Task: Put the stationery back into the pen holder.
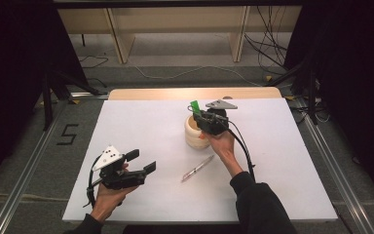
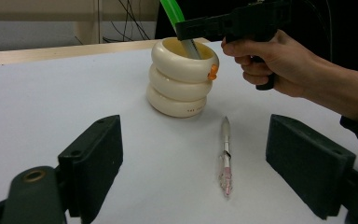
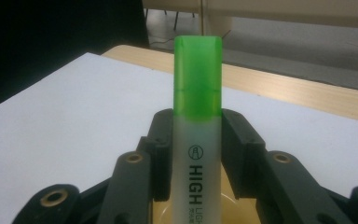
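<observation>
- The right gripper (image 1: 205,117) is hanging over the cream holder (image 1: 195,132), jaws clamping a green highlighter (image 3: 197,135) upright in its mouth.
- The left gripper (image 1: 141,162) is resting low on the white surface (image 1: 151,126), jaws standing apart, facing a pen (image 2: 225,156).

Cream ring-stacked holder (image 2: 182,84), small orange tab at rim. Frosted white highlighter with bright green cap (image 3: 198,93), black "HIGH" lettering on barrel. Clear-and-silver pen with pink tint (image 2: 225,156). White surface (image 1: 141,141), pale wood edge. Black jaws on both grippers; grey plates dotted black.
</observation>
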